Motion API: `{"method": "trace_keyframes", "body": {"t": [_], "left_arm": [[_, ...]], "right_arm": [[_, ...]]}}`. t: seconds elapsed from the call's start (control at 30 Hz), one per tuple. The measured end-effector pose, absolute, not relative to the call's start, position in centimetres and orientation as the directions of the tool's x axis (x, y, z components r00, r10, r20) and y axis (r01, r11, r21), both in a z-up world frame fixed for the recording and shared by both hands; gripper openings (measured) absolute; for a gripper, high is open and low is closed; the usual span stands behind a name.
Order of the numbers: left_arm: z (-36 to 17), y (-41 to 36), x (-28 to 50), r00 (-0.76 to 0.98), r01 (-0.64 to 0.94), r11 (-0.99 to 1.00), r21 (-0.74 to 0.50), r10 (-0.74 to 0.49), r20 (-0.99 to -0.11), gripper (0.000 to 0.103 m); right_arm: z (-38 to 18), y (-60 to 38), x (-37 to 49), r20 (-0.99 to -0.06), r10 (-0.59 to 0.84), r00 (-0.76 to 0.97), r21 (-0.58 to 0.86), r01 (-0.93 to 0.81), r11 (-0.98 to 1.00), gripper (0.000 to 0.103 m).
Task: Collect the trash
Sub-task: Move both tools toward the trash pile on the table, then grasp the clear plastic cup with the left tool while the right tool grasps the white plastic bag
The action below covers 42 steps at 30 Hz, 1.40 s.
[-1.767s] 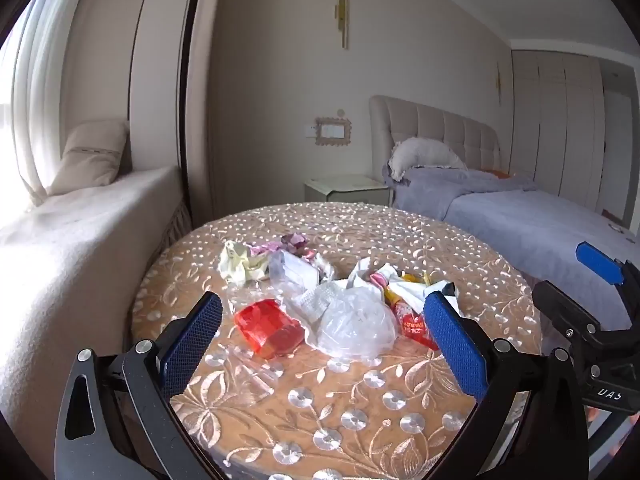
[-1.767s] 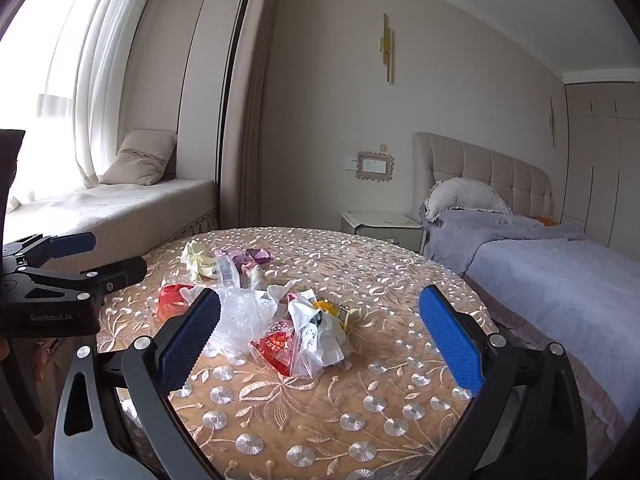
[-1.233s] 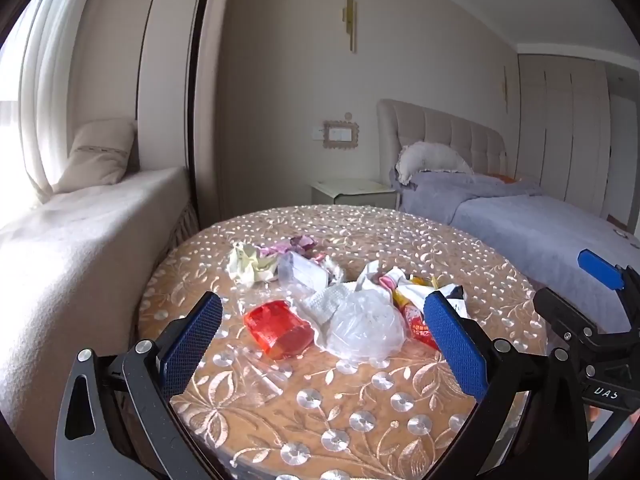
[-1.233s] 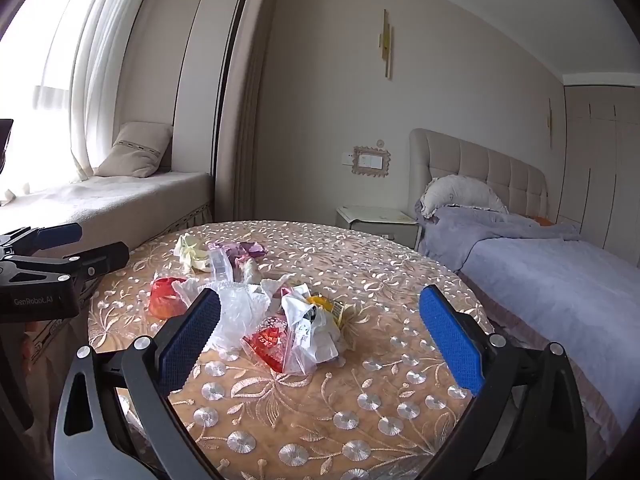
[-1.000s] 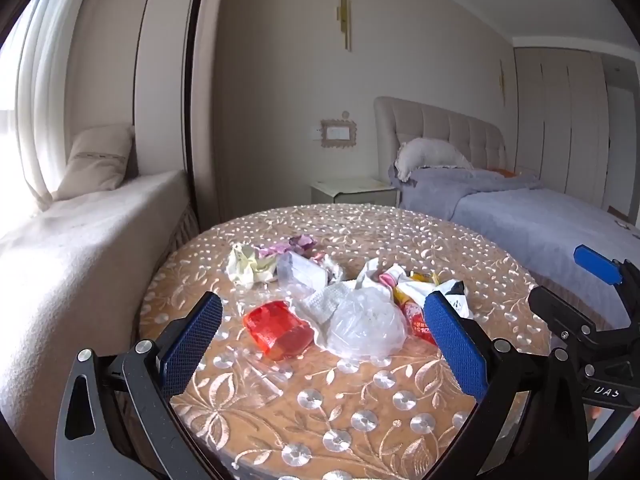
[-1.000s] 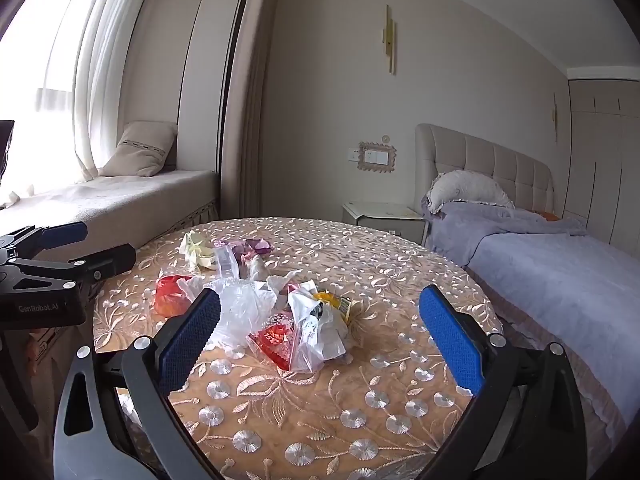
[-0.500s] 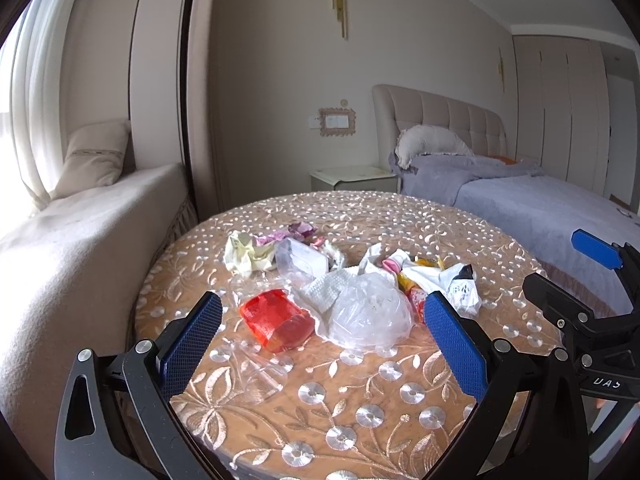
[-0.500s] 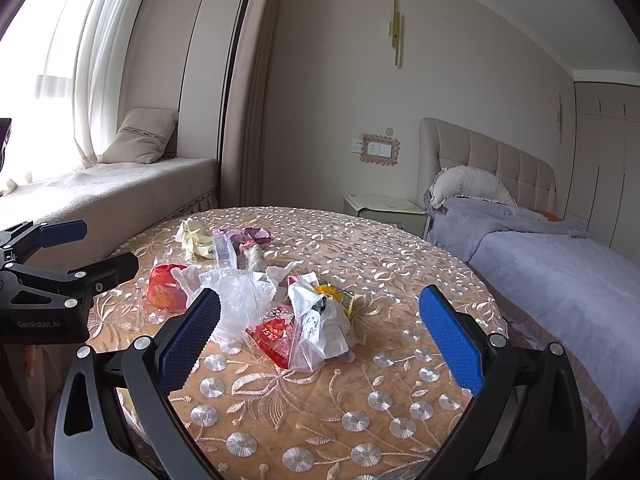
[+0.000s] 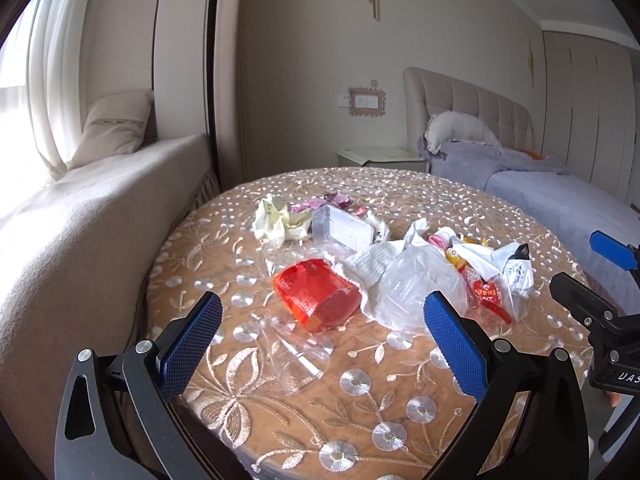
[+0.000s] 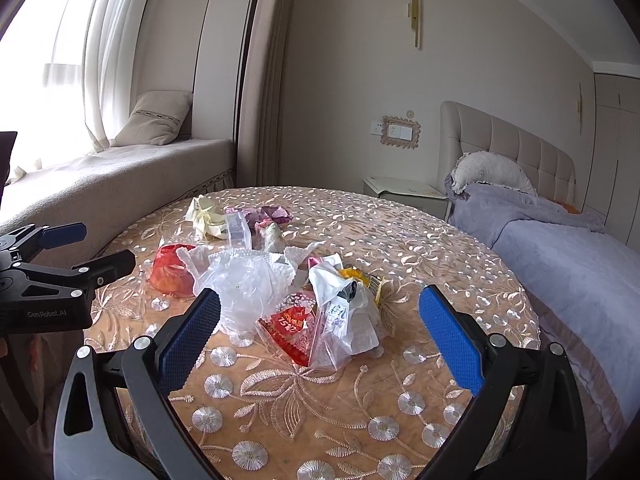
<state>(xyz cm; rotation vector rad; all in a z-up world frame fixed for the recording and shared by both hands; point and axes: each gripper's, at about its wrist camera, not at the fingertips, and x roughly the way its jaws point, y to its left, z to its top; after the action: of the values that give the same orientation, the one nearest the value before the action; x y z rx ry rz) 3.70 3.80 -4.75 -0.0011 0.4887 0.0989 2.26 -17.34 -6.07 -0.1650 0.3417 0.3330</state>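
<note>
Bedroom, round table (image 9: 400, 420) with an embroidered cloth, litter heaped mid-top.

Both grippers hover at the near edge, jaws spread wide, holding nothing. From the left gripper (image 9: 320, 344) the red wrapper (image 9: 316, 294) lies straight ahead between the fingers, long axis slanting from far-left to near-right; the clear bag (image 9: 420, 288) sits ahead to its right. The right gripper (image 10: 318, 334) faces the bagged scraps (image 10: 344, 312) dead ahead. Likely each arm takes its nearer piece.

The left gripper (image 10: 66, 250), seen from the right wrist camera, carries the white lettering "GenRobot.AI" on its black body. The right gripper (image 9: 592, 264), seen from the left wrist camera, shows "UAS". A red wrapper (image 10: 292, 326) bears white print too small to read.
</note>
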Motion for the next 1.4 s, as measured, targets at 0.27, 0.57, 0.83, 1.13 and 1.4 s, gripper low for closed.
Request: {"method": "trace_keyframes", "body": {"t": [0.27, 0.57, 0.83, 1.13, 1.4], "left_arm": [[-7.5, 6.2, 7.1, 0.813, -0.178, 0.983, 0.033, 0.166, -0.558, 0.099], [-9.4, 7.8, 9.5, 0.739, -0.216, 0.974, 0.063, 0.206, -0.641, 0.099], [-10.7, 7.8, 8.8, 0.711, -0.196, 0.98, 0.024, 0.159, -0.685, 0.099], [-10.6, 8.0, 7.6, 0.748, -0.174, 0.984, -0.039, 0.106, -0.655, 0.046], [-8.4, 7.8, 5.8, 0.795, -0.151, 0.988, -0.038, 0.098, -0.598, 0.043]], "right_arm": [[-6.7, -17.8, 3.8, -0.364, 0.304, 0.88, -0.066, -0.35, 0.934, 0.099], [-7.5, -17.9, 5.3, -0.377, 0.289, 0.88, -0.065, -0.336, 0.94, 0.099], [-7.8, -17.4, 5.9, -0.38, 0.307, 0.873, -0.05, -0.351, 0.935, 0.099], [-7.6, -17.3, 5.4, -0.374, 0.3, 0.878, -0.069, -0.349, 0.935, 0.099], [-7.8, -17.2, 4.9, -0.376, 0.303, 0.876, -0.066, -0.351, 0.934, 0.099]]}}
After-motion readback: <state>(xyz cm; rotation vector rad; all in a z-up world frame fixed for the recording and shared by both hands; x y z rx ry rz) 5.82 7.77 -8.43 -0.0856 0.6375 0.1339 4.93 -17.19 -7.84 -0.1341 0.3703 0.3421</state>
